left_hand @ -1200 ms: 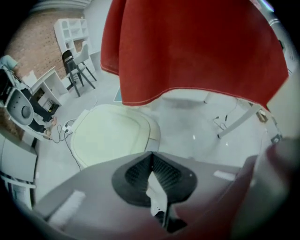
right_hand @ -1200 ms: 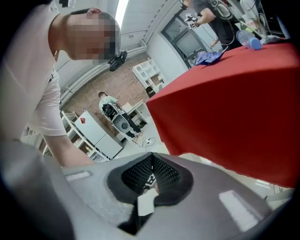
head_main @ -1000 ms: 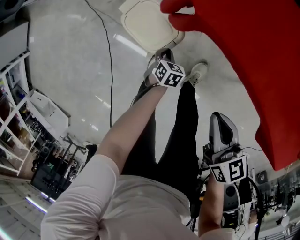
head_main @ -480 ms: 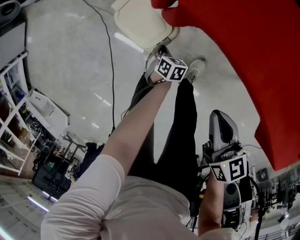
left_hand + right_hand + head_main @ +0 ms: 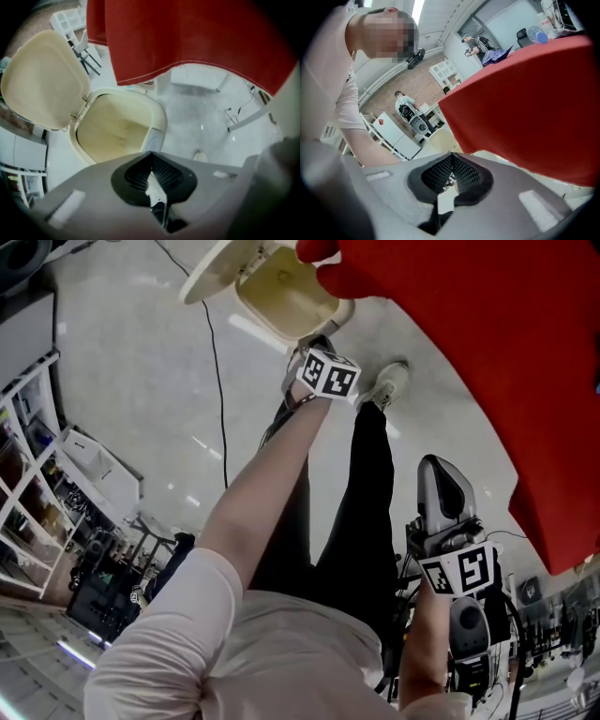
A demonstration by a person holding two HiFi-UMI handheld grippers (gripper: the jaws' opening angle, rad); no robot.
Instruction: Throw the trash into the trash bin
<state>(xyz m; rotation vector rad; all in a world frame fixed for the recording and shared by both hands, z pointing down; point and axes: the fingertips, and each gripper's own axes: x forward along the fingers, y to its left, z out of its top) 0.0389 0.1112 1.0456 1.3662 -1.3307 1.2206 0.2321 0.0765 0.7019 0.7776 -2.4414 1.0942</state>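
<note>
Both pairs of jaws are pressing together. I am pointing the left gripper (image 5: 151, 178) down over the open trash bin (image 5: 117, 126), pinching what looks like a small white scrap (image 5: 153, 190), while the right gripper (image 5: 450, 174) is sitting empty beside the red cloth (image 5: 525, 108).

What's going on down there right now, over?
Left tongs shut on white scrap, above trash bin. Right tongs shut, empty. Bin lid up; red cloth beside, not blocking.
</note>
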